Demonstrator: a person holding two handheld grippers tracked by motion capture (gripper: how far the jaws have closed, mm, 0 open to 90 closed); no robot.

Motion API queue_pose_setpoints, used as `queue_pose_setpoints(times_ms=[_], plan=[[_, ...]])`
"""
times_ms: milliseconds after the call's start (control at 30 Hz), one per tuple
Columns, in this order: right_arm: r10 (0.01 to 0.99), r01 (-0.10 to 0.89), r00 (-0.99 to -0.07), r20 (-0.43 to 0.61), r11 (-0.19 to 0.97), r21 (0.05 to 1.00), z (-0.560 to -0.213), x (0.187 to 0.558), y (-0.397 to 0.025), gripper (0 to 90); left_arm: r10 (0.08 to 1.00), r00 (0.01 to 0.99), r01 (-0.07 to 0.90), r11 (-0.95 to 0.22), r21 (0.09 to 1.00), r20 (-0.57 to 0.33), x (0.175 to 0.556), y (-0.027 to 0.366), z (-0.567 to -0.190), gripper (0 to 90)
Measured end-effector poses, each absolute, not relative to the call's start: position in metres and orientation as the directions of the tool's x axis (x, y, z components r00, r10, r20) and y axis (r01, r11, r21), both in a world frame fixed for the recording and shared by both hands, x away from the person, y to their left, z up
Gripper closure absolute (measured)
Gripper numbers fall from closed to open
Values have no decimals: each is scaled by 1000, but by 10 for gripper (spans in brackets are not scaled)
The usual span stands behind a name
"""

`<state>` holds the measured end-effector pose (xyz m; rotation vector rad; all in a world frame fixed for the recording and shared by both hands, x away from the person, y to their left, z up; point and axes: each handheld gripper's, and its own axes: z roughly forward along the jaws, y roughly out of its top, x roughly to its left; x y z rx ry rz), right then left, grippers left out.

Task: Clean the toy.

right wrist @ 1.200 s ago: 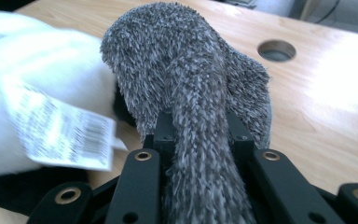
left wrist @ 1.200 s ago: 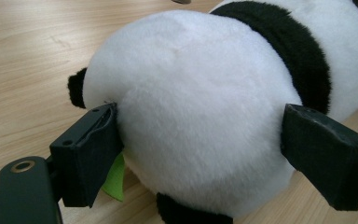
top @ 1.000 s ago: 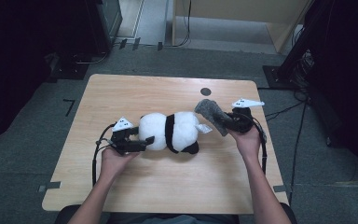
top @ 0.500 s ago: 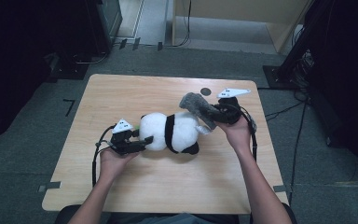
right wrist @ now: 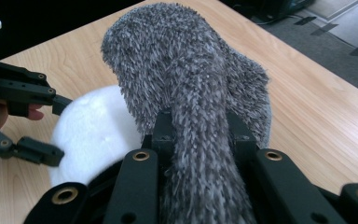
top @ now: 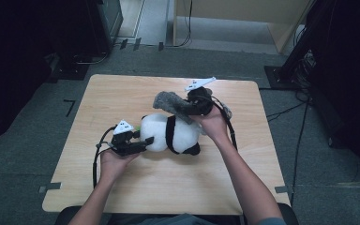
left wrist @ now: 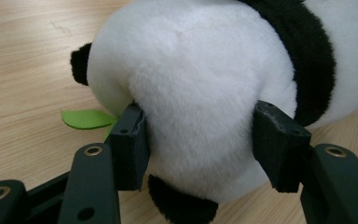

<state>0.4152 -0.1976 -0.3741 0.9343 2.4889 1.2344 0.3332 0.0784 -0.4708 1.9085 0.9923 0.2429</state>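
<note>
Two tongs clamped: left tongs (left wrist: 198,140) on plush panda (left wrist: 205,79), right tongs (right wrist: 198,130) on grey fuzzy cloth (right wrist: 186,79).

Left gripper (top: 145,141) low near the table's left, jaws clamped on the panda plush's (top: 173,133) white end, right gripper (top: 183,107) raised, pinching a grey fuzzy cloth (top: 168,102), both forearms stretched forward

No legible text, labels or signs.
</note>
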Motion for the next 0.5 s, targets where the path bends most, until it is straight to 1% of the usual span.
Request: queue_pose_setpoints(times_ms=[133, 167, 367, 400, 500], plan=[[600, 441, -794, 91, 468, 766, -378, 421, -179, 721, 724, 653, 536, -234, 811, -222, 333, 78, -471, 425], [598, 449, -796, 96, 477, 755, -379, 424, -169, 718, 725, 652, 537, -234, 810, -223, 333, 78, -471, 427], [564, 441, -819, 108, 497, 747, -380, 428, -146, 712, 731, 646, 539, -234, 809, -219, 333, 78, -470, 426], [549, 443, -827, 123, 501, 744, -382, 429, -141, 709, 730, 647, 539, -234, 809, -220, 333, 78, -470, 426], [533, 447, -837, 124, 536, 716, -391, 430, -130, 705, 731, 647, 540, -234, 809, -220, 333, 78, -471, 427]])
